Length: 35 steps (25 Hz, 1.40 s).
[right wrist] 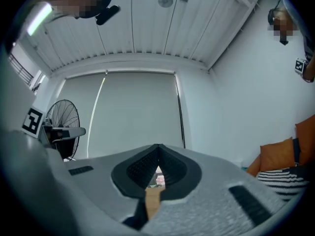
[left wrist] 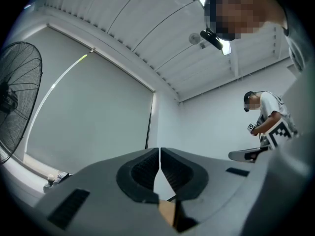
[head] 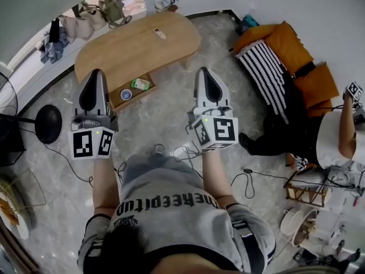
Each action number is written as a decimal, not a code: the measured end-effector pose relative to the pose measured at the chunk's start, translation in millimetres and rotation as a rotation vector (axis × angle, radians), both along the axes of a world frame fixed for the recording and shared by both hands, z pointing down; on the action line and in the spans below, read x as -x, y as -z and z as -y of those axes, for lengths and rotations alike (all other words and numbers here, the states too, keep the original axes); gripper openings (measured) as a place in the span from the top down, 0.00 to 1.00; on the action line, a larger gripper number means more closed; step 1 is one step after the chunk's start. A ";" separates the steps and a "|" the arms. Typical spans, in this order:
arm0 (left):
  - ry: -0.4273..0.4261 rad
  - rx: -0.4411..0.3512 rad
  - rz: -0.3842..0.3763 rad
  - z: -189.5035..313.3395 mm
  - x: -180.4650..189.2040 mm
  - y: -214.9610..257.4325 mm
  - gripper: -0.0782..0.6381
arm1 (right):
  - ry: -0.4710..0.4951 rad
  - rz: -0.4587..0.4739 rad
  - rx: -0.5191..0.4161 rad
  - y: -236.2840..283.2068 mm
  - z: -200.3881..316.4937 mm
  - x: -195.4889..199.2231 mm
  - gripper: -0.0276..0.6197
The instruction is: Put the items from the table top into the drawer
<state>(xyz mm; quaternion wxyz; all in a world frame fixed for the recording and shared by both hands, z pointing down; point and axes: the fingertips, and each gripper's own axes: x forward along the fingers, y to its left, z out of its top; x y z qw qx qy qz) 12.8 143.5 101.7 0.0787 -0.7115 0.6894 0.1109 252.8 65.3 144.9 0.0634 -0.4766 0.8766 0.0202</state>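
Note:
An oval wooden table point(head: 131, 44) stands ahead of me on the floor. One small flat item point(head: 159, 33) lies on its top. Its drawer point(head: 137, 99) hangs open at the front, with a green packet point(head: 140, 84) and a small round cup point(head: 126, 95) inside. My left gripper point(head: 94, 76) is held in the air short of the drawer, its jaws together and empty. The right gripper point(head: 204, 73) hovers beside the table's near right end, also shut and empty. In the left gripper view the left gripper point(left wrist: 160, 151) points at a wall; in the right gripper view the right gripper point(right wrist: 158, 149) faces a window blind.
A fan's round base point(head: 48, 123) and cables lie on the floor at left. Bags point(head: 85, 19) are piled behind the table. Orange cushions point(head: 285, 44) with a striped cloth point(head: 265, 67) sit at right, near another person point(head: 336, 136) and a small wooden stool point(head: 308, 193).

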 end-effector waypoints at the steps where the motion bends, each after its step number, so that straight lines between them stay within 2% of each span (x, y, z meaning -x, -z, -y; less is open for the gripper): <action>1: 0.001 0.006 0.000 7.0 -1.1 -1.9 0.87 | 0.003 0.003 0.004 -2.2 7.1 0.2 0.95; 10: 0.013 0.024 -0.005 65.8 19.0 -12.1 0.87 | 0.019 0.000 0.028 -19.0 64.6 18.1 0.95; 16: -0.016 0.027 -0.005 126.7 42.0 -16.2 0.87 | -0.010 0.000 0.019 -18.4 120.8 37.0 0.95; 27: -0.082 0.036 0.030 250.3 103.6 -9.3 0.87 | -0.053 0.012 0.011 -9.8 236.5 104.4 0.95; 35: -0.139 0.061 0.031 313.6 149.6 -21.9 0.87 | -0.089 0.005 0.035 -21.3 291.8 152.2 0.95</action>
